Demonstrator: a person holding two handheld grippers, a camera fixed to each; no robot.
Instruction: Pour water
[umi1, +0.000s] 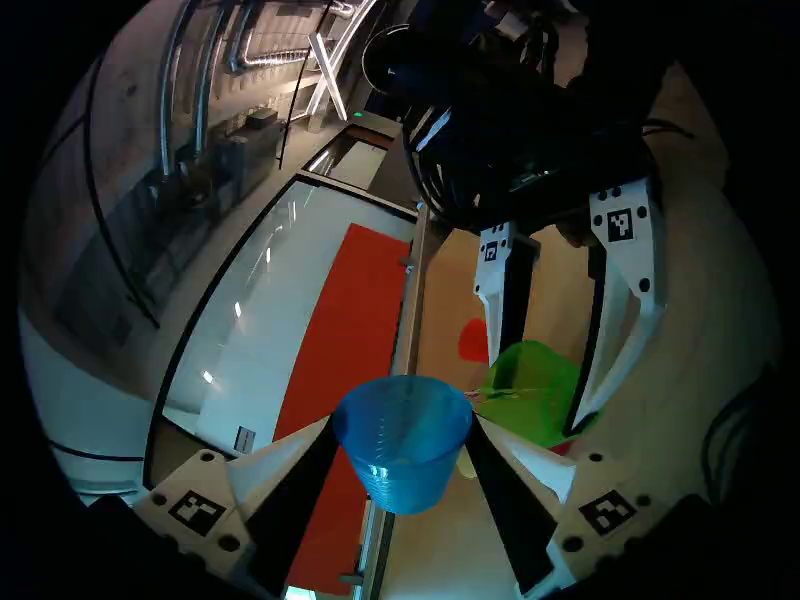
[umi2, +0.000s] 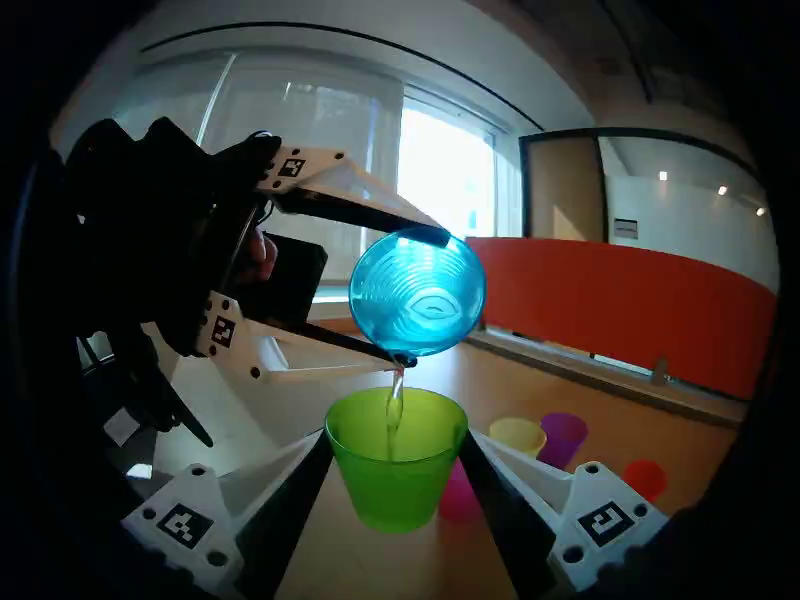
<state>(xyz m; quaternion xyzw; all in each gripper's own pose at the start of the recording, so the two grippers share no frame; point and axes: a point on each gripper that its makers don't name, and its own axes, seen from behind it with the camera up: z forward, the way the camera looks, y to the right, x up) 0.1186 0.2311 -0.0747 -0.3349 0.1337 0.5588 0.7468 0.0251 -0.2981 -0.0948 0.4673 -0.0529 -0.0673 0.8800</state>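
Fingertip-close views, facing each other, sharing blue cup (umi1: 403, 445), green cup (umi2: 397, 460)

Right gripper view: the upright cup (umi2: 397, 475) sits lower centre in the right gripper (umi2: 397, 442), with the tipped cup (umi2: 417, 292) directly above it in the left gripper (umi2: 420, 297), which enters from the left. Small cups (umi2: 545, 435) stand on the table (umi2: 600, 415) behind, lower right.
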